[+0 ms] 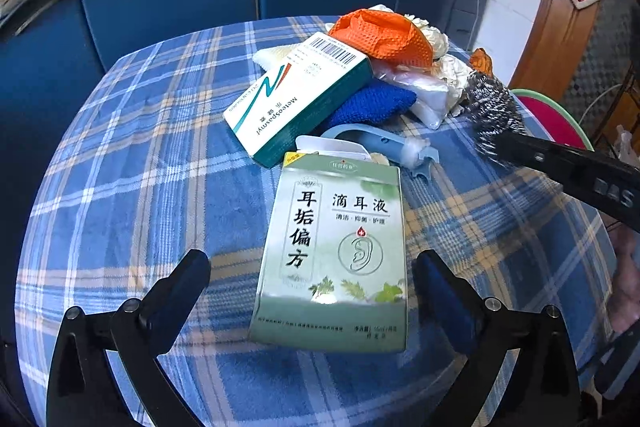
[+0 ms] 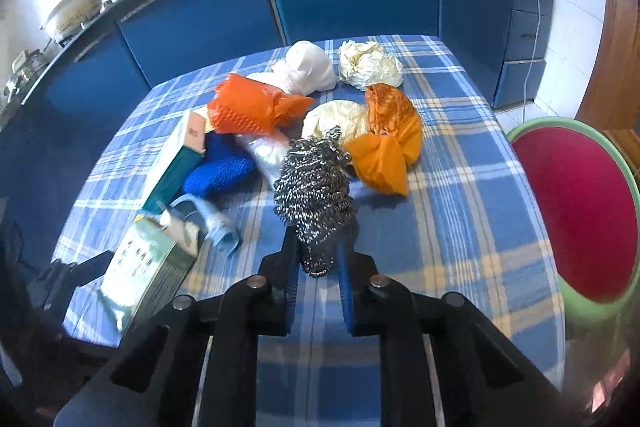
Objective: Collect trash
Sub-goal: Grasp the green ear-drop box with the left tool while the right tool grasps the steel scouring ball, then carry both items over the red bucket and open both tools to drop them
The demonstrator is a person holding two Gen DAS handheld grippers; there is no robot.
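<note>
- Right wrist view: the right claw (image 2: 318,267) is clenched on a steel wool scourer (image 2: 314,187), lifted a little above the plaid-covered surface (image 2: 460,211), its lower end pinched between the blue pads.
- Left wrist view: the left claw (image 1: 312,279) hangs released, fingers spread wide to either side of a green ear-drop box (image 1: 332,255) lying flat on the cloth; neither finger touches it.
- Beyond that box, a white-and-teal medicine box (image 1: 296,103) leans on a blue knitted cloth (image 1: 372,103), with a pale blue plastic piece (image 1: 380,143) just beside them.
- Farther back sit an orange mesh wrapper (image 1: 380,31), a clear plastic bag (image 1: 424,95) and crumpled cream paper (image 2: 370,65).
- An orange plastic bag (image 2: 388,143) lies just right of the scourer.
- A red bin with a green rim (image 2: 576,215) stands beside the surface, on the right.
</note>
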